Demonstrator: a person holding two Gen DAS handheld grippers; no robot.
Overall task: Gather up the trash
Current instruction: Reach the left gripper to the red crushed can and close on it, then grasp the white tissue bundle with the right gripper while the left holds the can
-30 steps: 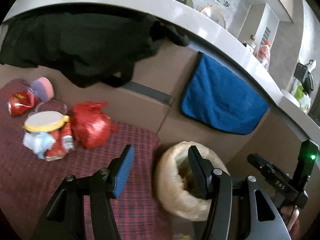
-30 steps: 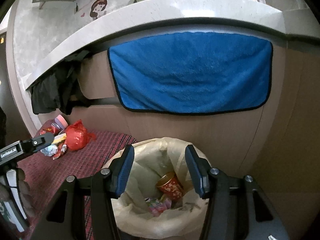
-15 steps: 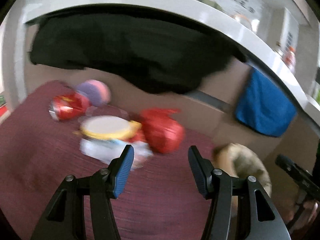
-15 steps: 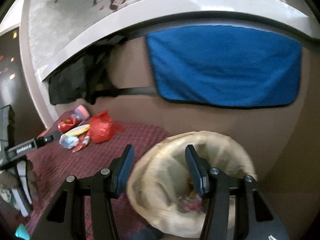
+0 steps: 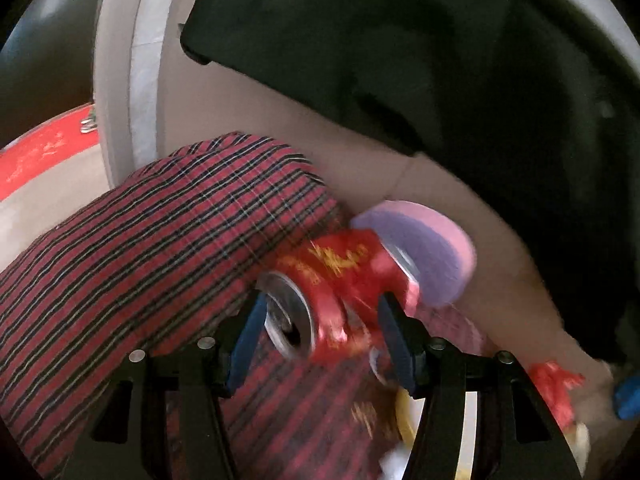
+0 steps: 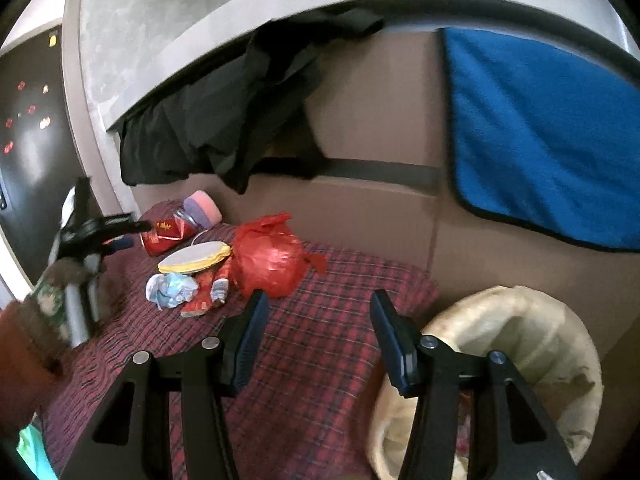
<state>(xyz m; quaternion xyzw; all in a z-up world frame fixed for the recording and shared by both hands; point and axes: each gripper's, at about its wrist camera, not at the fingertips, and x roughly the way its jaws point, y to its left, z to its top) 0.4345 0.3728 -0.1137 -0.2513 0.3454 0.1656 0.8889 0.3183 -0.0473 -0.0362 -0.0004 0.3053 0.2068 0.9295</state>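
At lower centre of the left wrist view, the left tongs [image 5: 316,336] stand apart around the red can [image 5: 320,292], unclamped, while the right tongs [image 6: 316,340] hang apart and empty (bin bag [image 6: 520,344] waiting, remaining trash uncollected on the plaid cloth [image 6: 320,360]).

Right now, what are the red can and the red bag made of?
The red can looks like thin painted metal: its end is bare, shiny silver and its side is dented. The red bag looks like thin glossy plastic: it is crinkled, catches the light and is bunched at the top.
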